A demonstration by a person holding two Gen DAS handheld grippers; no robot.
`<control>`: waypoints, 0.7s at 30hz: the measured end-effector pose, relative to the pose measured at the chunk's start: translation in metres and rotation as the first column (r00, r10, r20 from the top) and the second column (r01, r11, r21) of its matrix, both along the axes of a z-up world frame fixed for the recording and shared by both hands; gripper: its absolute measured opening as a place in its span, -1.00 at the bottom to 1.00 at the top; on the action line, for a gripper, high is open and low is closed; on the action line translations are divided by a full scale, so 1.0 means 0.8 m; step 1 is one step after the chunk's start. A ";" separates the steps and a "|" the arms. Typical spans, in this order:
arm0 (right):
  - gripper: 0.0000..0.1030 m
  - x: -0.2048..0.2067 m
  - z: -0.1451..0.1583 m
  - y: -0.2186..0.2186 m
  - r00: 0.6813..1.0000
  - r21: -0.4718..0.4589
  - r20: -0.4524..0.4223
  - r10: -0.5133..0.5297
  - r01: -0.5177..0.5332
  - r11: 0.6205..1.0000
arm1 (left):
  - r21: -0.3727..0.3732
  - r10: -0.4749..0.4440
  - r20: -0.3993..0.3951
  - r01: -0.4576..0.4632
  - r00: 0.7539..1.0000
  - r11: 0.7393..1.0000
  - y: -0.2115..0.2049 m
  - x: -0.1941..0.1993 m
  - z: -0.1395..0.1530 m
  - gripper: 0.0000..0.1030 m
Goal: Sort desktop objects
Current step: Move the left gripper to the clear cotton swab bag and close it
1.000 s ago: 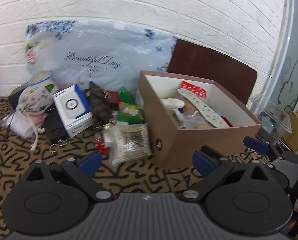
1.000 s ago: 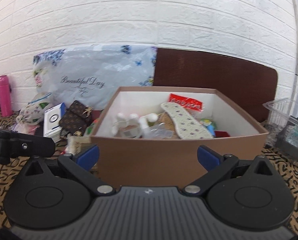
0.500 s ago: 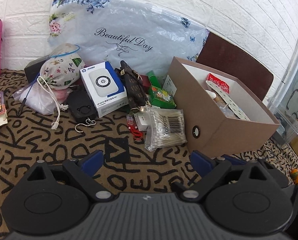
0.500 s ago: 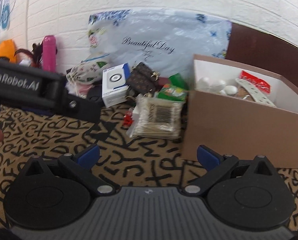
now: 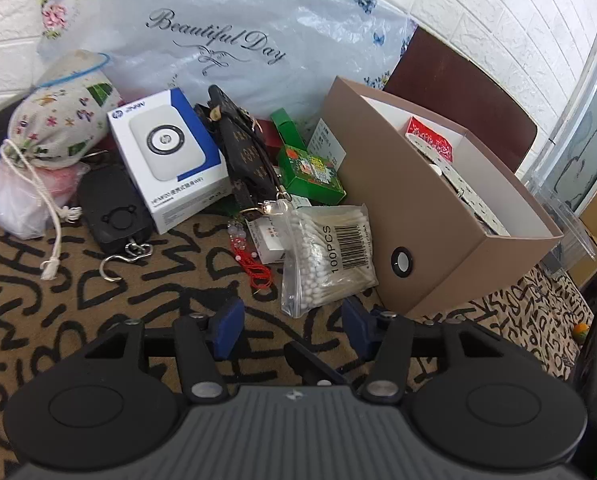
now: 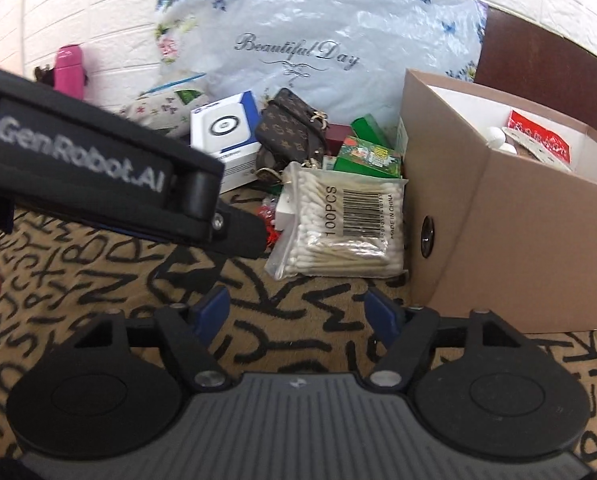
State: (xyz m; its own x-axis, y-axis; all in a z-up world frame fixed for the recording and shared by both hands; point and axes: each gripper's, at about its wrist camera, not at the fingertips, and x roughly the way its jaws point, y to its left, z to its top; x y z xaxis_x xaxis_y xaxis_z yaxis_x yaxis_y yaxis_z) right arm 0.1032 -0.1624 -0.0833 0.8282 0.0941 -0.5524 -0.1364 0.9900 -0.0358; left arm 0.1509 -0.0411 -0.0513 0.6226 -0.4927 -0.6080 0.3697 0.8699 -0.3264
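A clear bag of cotton swabs [image 5: 330,254] lies on the patterned cloth beside a brown cardboard box [image 5: 430,216] that holds several items. My left gripper [image 5: 292,330] is open and empty, just in front of the swab bag. My right gripper [image 6: 298,314] is open and empty, a little in front of the same bag [image 6: 342,226] and left of the box [image 6: 510,232]. Behind lie a white and blue HP box [image 5: 166,156], a brown patterned pouch [image 5: 246,156], a green box [image 5: 310,168], a black scale with a hook [image 5: 114,212] and a red tassel charm [image 5: 250,260].
A floral drawstring bag [image 5: 62,120] and a large plastic bag [image 5: 218,40] stand at the back by the brick wall. A pink bottle [image 6: 69,72] is at the far left. The left gripper's black body [image 6: 98,176] crosses the right wrist view's left side. A clear plastic container [image 5: 558,216] sits right of the box.
Both grippers have swung left from the box and come down closer to the swab bag. Both sets of fingers stand closer together than before but still apart.
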 end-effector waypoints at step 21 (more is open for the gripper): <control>-0.14 0.044 -0.010 -0.013 0.989 0.091 -0.014 -0.144 0.145 0.985 | -0.028 -0.098 -0.086 0.095 0.992 0.995 -0.046 0.071 -0.027 -0.52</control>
